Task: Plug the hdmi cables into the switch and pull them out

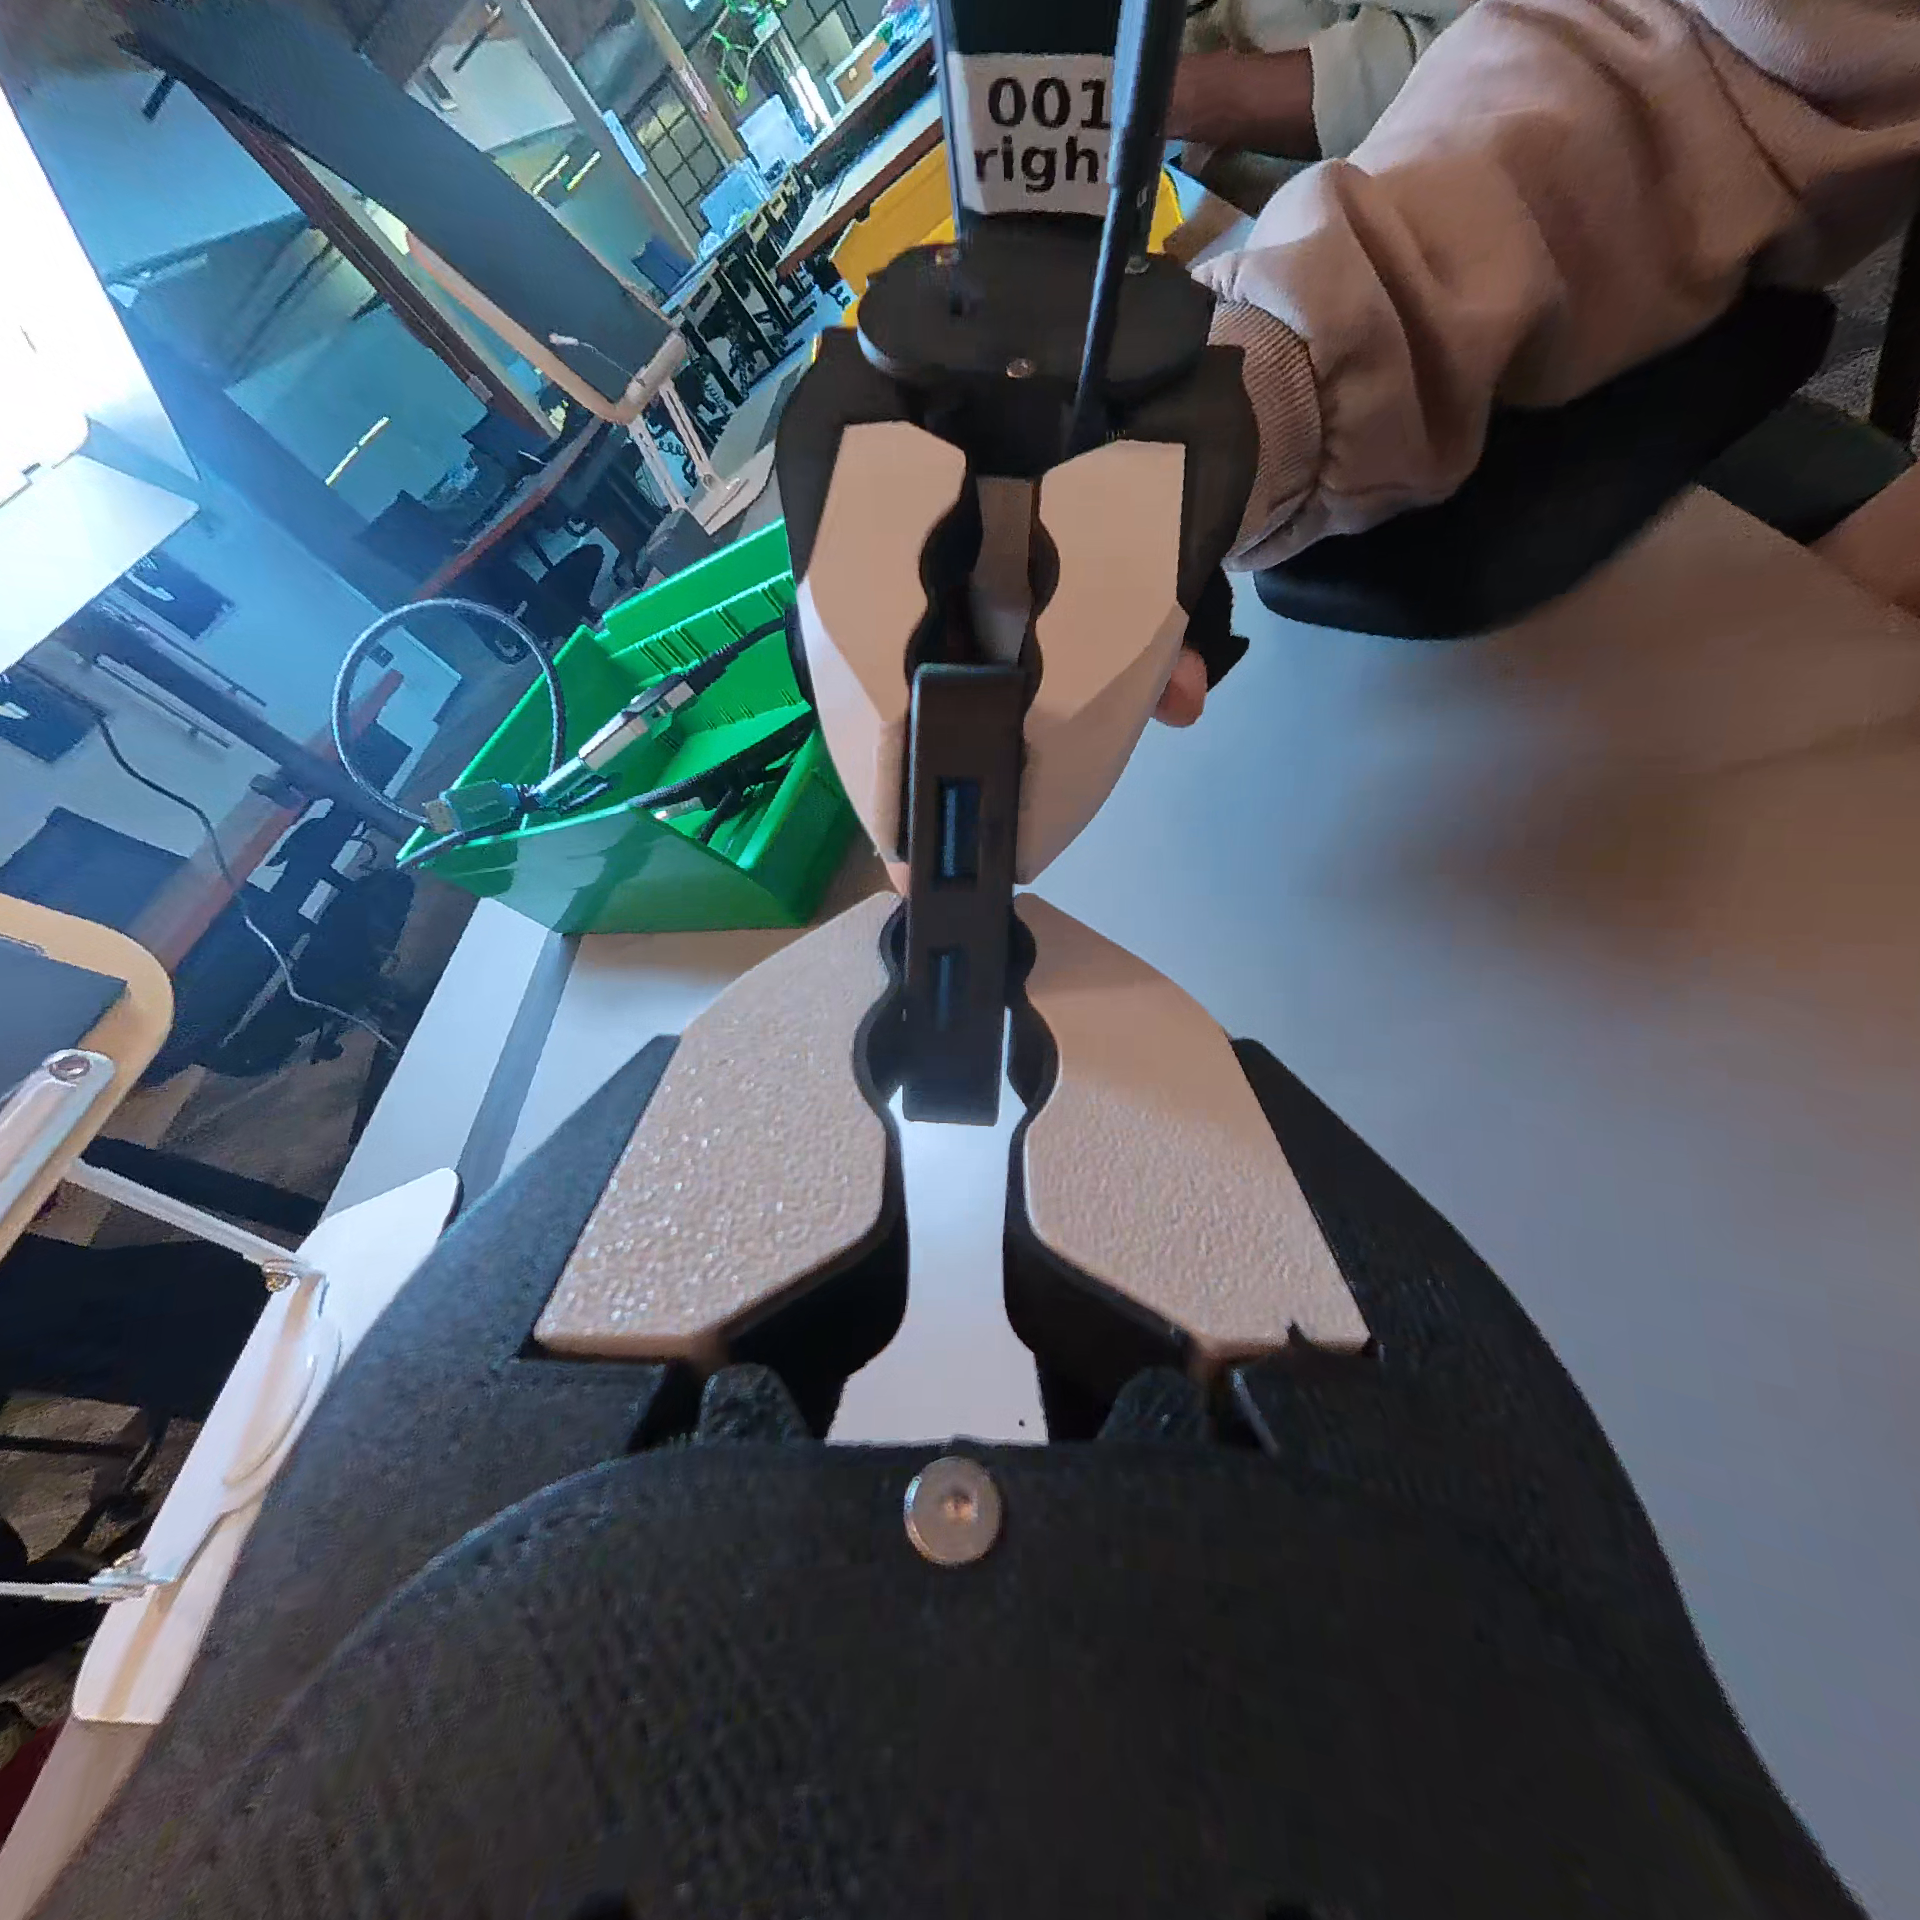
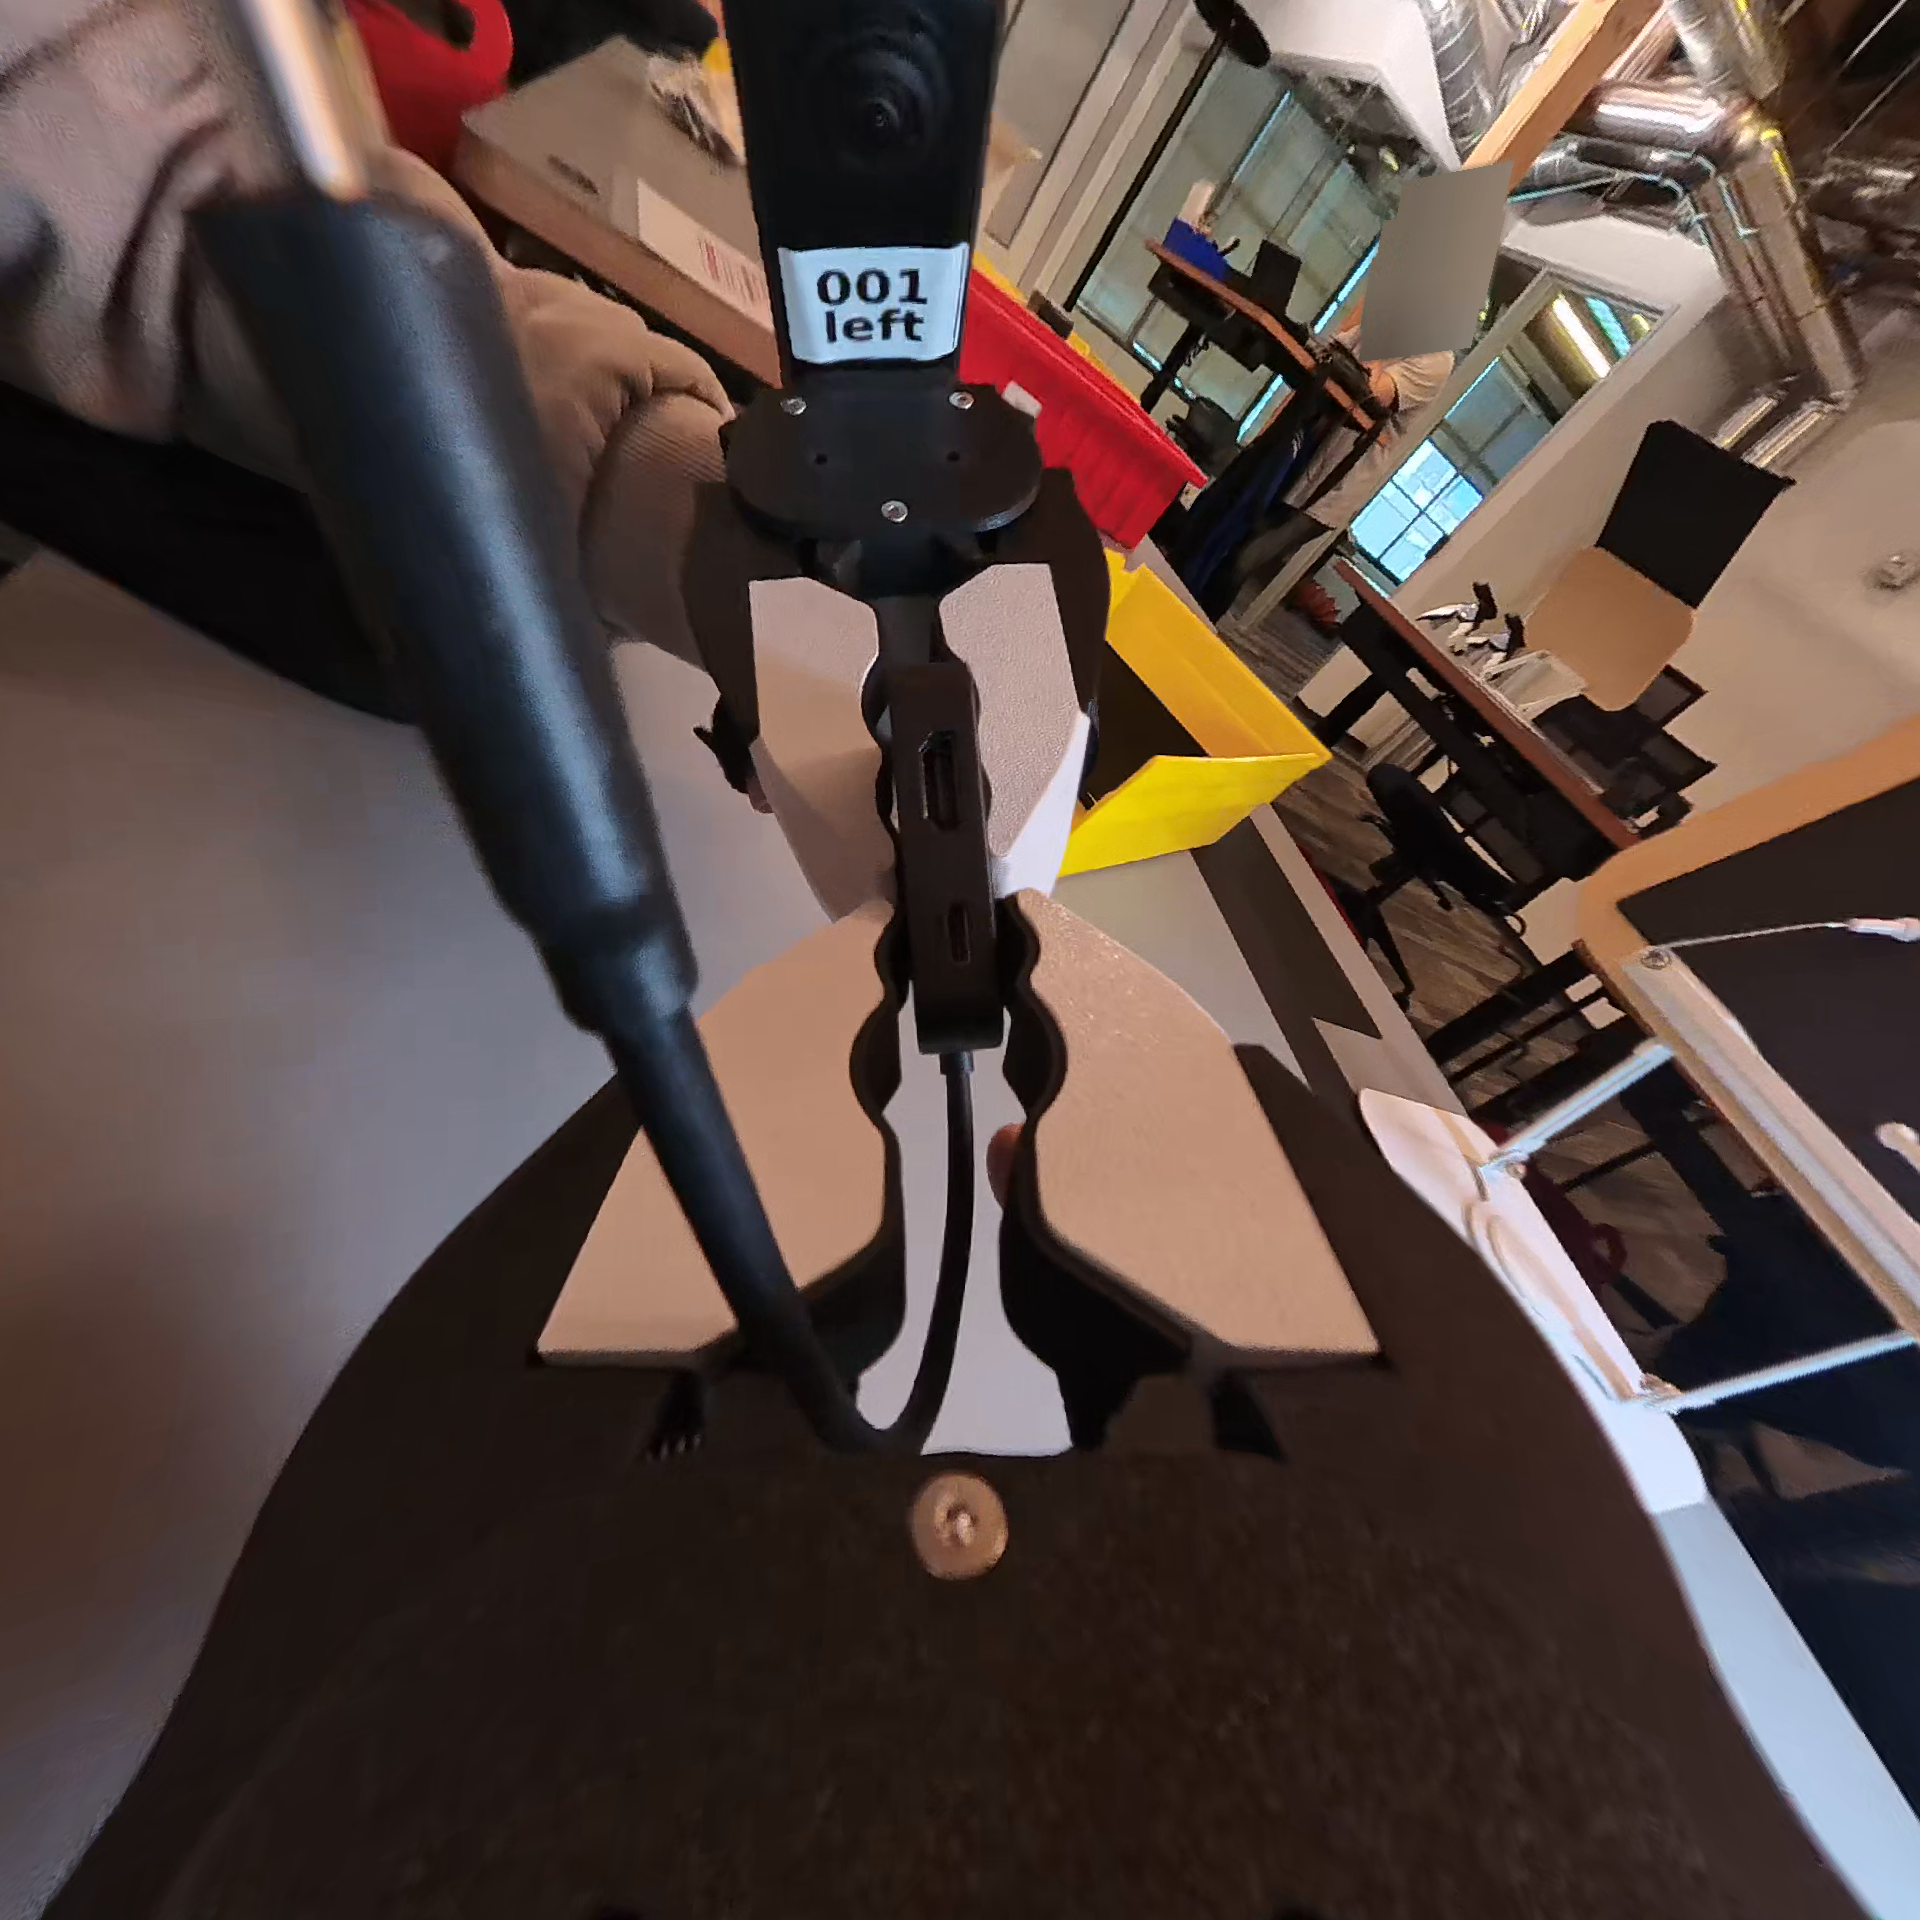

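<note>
A slim black switch (image 1: 956, 997) is held on edge above the white table (image 1: 1455, 1039), clamped from both ends. My left gripper (image 1: 956, 920) is shut on its near end in the left wrist view, and the right gripper (image 1: 961, 862) faces it, shut on the far end. In the right wrist view my right gripper (image 2: 956, 914) grips the switch (image 2: 940, 831) and the left gripper (image 2: 935, 894) holds its other end. The side ports show nothing plugged in. The switch's black cable (image 2: 961, 1195) loops under my right gripper and rises thick to the upper left (image 2: 499, 623).
A green bin (image 1: 623, 894) with several cables sits at the table's far left edge. A yellow bin (image 2: 1195, 779) and a red bin (image 2: 1070, 416) stand behind the left gripper. A person's beige sleeve (image 1: 1507, 260) is at the upper right. The tips of both grippers are at nearly the same place.
</note>
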